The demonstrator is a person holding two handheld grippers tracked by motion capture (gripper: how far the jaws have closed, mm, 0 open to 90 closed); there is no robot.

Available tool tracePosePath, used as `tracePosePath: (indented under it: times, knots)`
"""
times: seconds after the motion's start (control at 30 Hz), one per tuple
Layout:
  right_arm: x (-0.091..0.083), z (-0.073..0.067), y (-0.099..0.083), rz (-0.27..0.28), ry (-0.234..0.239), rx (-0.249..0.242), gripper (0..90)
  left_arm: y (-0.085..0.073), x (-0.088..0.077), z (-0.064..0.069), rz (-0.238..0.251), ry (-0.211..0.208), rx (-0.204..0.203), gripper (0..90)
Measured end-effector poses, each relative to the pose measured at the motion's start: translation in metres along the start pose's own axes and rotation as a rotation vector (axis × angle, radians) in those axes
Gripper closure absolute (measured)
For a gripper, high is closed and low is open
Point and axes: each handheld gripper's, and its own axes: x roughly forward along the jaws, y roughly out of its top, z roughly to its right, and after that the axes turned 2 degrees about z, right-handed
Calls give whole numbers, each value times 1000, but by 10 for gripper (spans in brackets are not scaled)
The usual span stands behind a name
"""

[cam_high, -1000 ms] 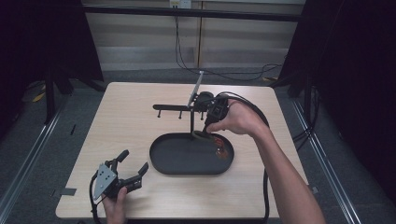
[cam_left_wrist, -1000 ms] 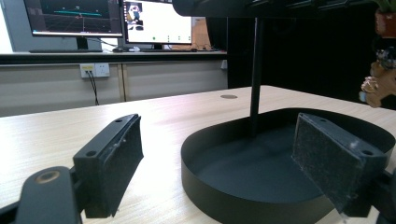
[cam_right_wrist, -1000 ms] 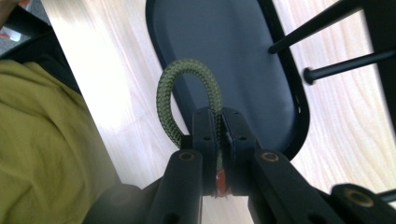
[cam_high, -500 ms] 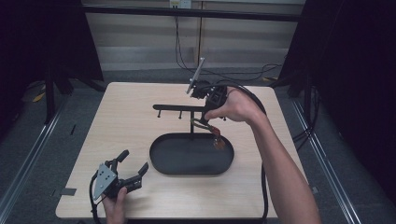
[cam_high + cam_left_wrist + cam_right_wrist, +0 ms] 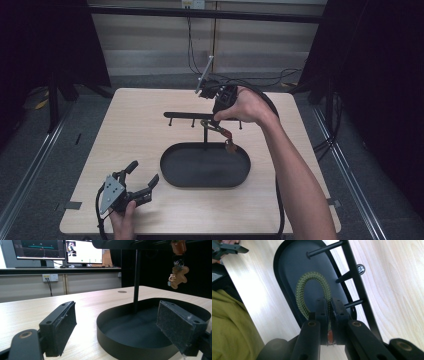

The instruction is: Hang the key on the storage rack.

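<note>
While our right tongs (image 5: 329,312) pinch the keychain's green loop (image 5: 312,291) beside the rack's pegs (image 5: 352,304), hanging remains; left tongs (image 5: 141,176) rest spread.

Black left hand-held gripper (image 5: 138,186) with grey three-cornered plate on top, flat dark jaw pads, black right hand-held gripper (image 5: 216,120) with screw holes along its arms, black cable trailing behind it, olive-green garment

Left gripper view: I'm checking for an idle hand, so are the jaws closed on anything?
No, the left gripper has its jaws wide apart, with just the black tray showing beyond them.
</note>
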Motion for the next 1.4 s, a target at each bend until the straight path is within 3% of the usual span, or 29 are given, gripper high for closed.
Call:
tracePosePath:
  times: [0.3,1.2,1.4]
  knots:
    - [0,11,0,-1,-19,23,853,0,0,0,0,0,0,158]
    - [6,12,0,7,-6,33,794,0,0,0,0,0,0,158]
    - [5,13,1,-5,-31,42,783,0,0,0,0,0,0,158]
